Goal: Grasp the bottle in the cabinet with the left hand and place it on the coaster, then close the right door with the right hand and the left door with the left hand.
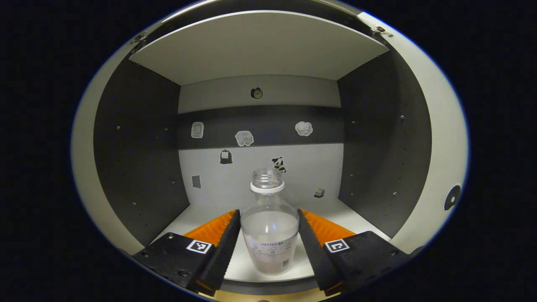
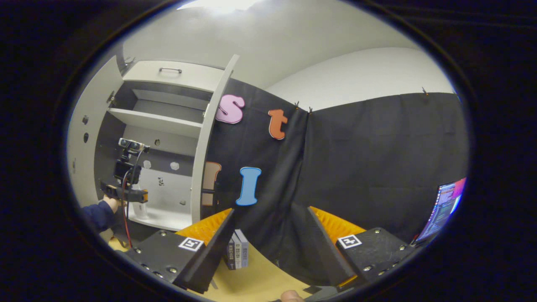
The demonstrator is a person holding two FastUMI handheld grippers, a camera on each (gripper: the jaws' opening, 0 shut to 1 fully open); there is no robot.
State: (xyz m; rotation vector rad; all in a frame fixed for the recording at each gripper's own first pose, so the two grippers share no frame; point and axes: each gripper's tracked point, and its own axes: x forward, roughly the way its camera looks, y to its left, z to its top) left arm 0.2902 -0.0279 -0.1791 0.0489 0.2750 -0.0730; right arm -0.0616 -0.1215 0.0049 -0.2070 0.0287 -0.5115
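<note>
Bottle (image 1: 269, 226) upright, mouth up | left gripper (image 1: 269, 247) fingers flank it, contact unclear | right gripper (image 2: 268, 247) spread

The left gripper view looks straight into the open cabinet (image 1: 260, 96) from very close, just at its front edge. The right gripper view sits farther back and low over the desk (image 2: 256, 285), facing the booth wall, with the same cabinet (image 2: 163, 121) off to its left.

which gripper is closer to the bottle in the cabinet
Left. The left gripper is inside the cabinet with a finger on each side of the bottle. The right gripper is open outside, facing the booth wall.
</note>
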